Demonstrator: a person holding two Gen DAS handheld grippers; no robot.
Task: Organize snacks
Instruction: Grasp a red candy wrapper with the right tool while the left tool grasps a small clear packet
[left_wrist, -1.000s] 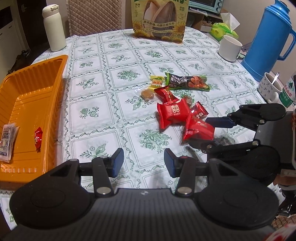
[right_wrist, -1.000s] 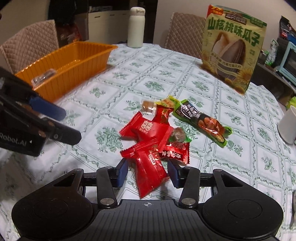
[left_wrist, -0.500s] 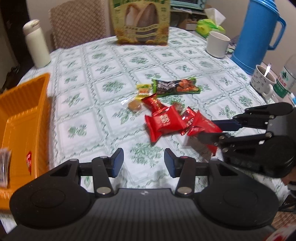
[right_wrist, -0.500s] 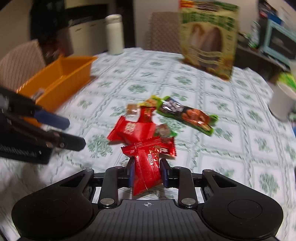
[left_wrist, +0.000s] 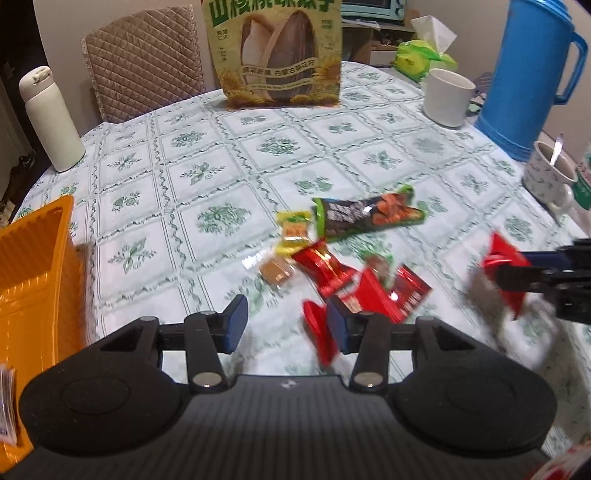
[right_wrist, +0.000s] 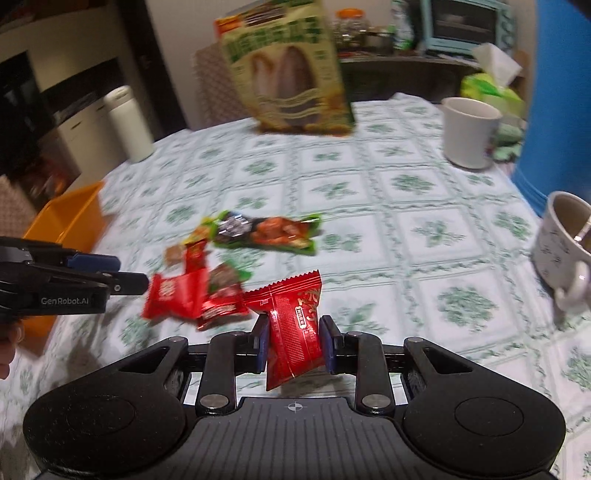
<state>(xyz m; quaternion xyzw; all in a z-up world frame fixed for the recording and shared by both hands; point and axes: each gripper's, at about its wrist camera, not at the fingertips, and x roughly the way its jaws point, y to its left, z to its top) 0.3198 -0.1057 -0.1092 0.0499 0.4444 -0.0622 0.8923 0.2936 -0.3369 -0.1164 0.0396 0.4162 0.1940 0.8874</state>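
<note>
Pinching red snack pkt (right_wrist: 293, 328) (crinkly foil), right gripper (right_wrist: 293, 345) jaws; left gripper (left_wrist: 284, 321) released.

red packet (right_wrist: 293, 328), orange tray (left_wrist: 33, 280), green-patterned tablecloth (left_wrist: 207, 173)

Approx. 4 red packets (left_wrist: 384, 299), 1 green bar (left_wrist: 365, 218), 2 mugs (left_wrist: 447, 96), 1 tray (left_wrist: 33, 280).

Warm, dim indoor light is seen. Strong motion blur is found in the right wrist view, especially on the tall green sunflower-seed bag (right_wrist: 286, 74). Edges are bent by fisheye distortion.
</note>
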